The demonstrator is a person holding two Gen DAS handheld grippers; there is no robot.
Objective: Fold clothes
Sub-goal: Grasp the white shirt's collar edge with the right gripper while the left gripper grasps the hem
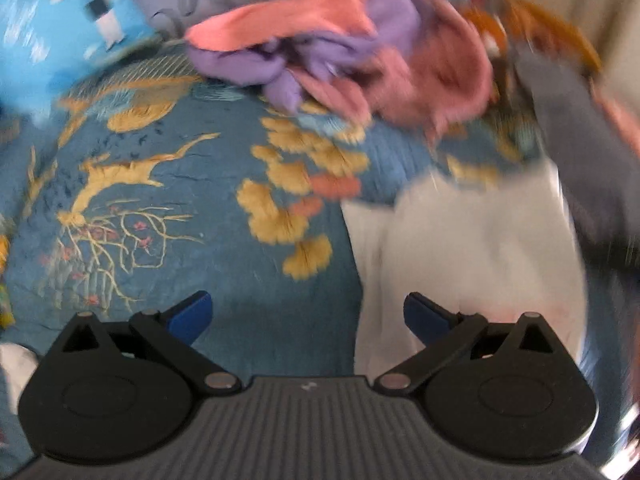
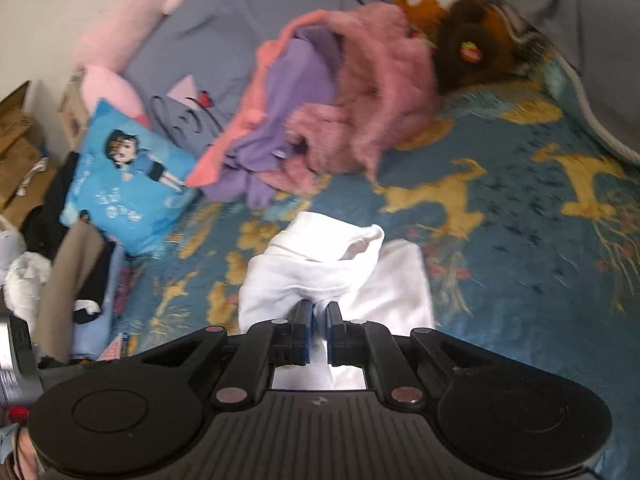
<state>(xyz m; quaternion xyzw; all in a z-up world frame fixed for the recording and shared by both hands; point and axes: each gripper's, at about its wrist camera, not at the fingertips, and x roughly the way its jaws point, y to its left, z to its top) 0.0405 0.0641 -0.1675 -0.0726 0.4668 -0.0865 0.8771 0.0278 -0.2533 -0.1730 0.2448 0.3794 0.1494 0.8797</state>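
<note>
Smooth white cloth garment (image 2: 320, 268), fuzzy pink fleece (image 2: 380, 92), quilted matt bedspread (image 2: 520, 280)

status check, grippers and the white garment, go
Left gripper open, empty. Right gripper shut on white garment. Pink and purple clothes pile beyond, not in the way.

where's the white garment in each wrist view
Left wrist: the white garment lies lower right on the blue bedspread, ahead of the open left gripper.
Right wrist: bottom centre, pinched in the right gripper.
Shared landmark: the pink and purple clothes pile beyond it.
</note>
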